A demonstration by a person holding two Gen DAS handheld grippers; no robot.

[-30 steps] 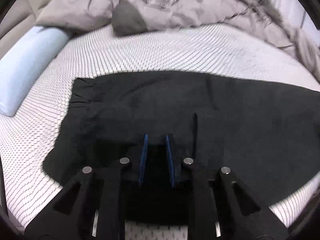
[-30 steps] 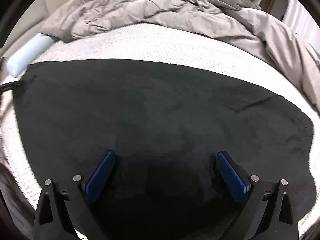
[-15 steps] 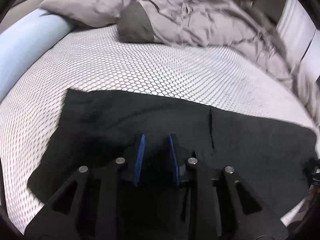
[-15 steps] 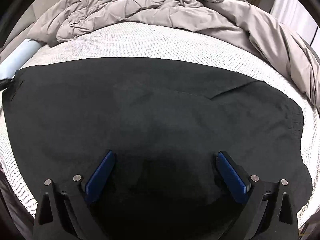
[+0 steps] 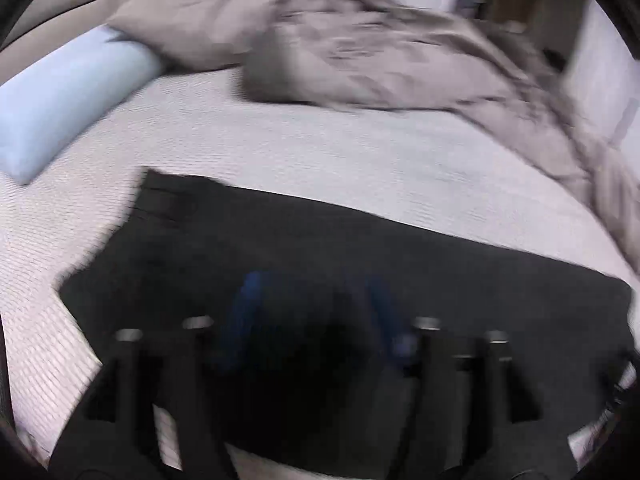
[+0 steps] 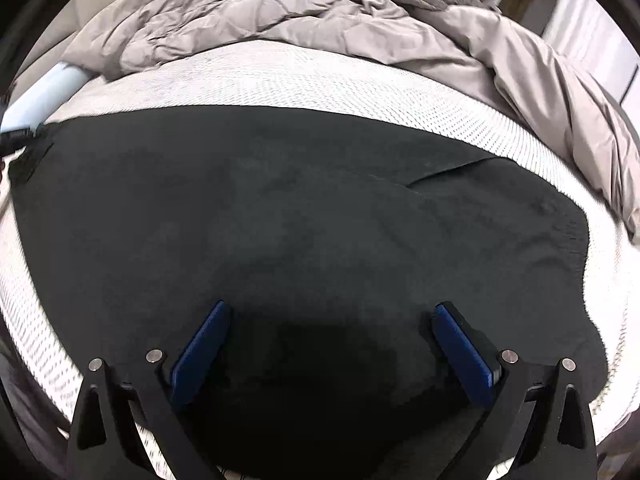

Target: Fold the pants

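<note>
Left wrist view, blurred: black pants (image 5: 360, 264) are spread beneath the parted left gripper (image 5: 316, 316) on a white mattress (image 5: 320, 152). Right wrist view: the wide-open right gripper (image 6: 332, 340) is held over the pants (image 6: 300, 216); a grey duvet (image 6: 320, 12) is heaped far.

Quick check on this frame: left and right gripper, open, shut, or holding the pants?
Left gripper: blurred, fingers apart, apparently open over the black pants.
Right gripper: wide open, holding nothing, above the pants.

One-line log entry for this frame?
fold pants | black pants flat on bed | left gripper open, blurred | right gripper open, empty
</note>
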